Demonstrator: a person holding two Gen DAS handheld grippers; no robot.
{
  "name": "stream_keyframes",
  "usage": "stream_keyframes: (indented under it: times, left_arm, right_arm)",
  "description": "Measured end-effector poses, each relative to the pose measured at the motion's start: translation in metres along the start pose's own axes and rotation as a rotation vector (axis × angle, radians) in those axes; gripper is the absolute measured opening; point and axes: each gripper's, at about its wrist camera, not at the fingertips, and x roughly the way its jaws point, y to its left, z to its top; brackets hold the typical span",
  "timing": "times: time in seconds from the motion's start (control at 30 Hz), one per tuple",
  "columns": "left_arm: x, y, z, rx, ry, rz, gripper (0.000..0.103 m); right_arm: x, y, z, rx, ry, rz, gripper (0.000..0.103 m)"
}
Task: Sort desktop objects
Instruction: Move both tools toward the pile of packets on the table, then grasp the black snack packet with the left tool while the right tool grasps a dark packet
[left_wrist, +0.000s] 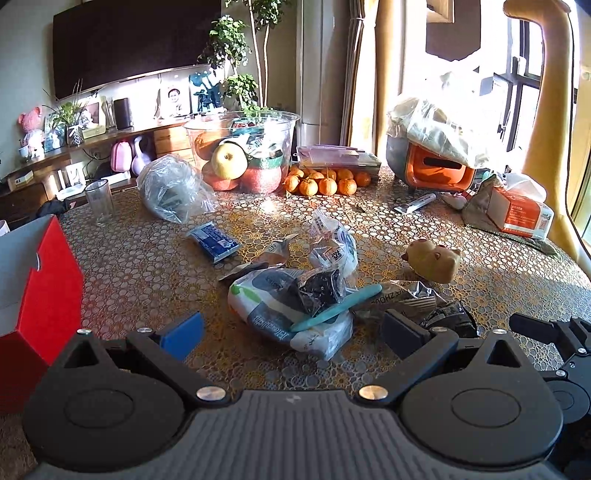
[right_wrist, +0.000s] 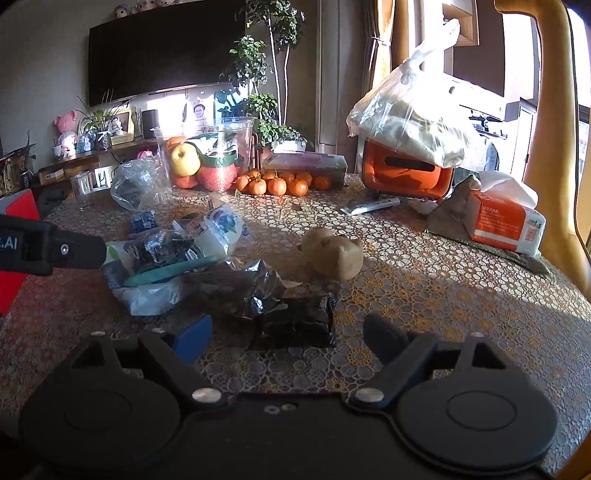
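Desktop objects are heaped in the middle of the patterned table (left_wrist: 147, 266), and most of what could go wrong comes from how they overlap. The largest piece, a white printed bag (left_wrist: 291, 314), lies directly ahead of the left gripper (left_wrist: 291, 332), whose jaws are held wide apart with nothing between them. Because a clear plastic pouch (left_wrist: 332, 243) and a dark wrapped bundle (left_wrist: 317, 288) rest on that bag, they would probably be dragged or tipped off if it were lifted. The teal spatula-like tool (left_wrist: 336, 306) is laid loosely across the pile and could be flicked onto the table. A crumpled foil wrapper (right_wrist: 255, 288) touches the black packet (right_wrist: 295, 325), which lies just ahead of the right gripper (right_wrist: 291, 343); its jaws are also apart and empty. Both might be pinched together, so that two kinds would be sorted as one. The grippers are close together, and a collision is judged possible.
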Motion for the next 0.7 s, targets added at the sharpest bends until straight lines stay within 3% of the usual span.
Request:
stream_keyframes:
  times: [0.7]
  left_arm:
    - [0.07, -0.014, 0.028, 0.021, 0.023, 0.026, 0.102]
  right_arm:
    - [0.046, -0.007, -0.002, 0.002, 0.057, 0.025, 0.082]
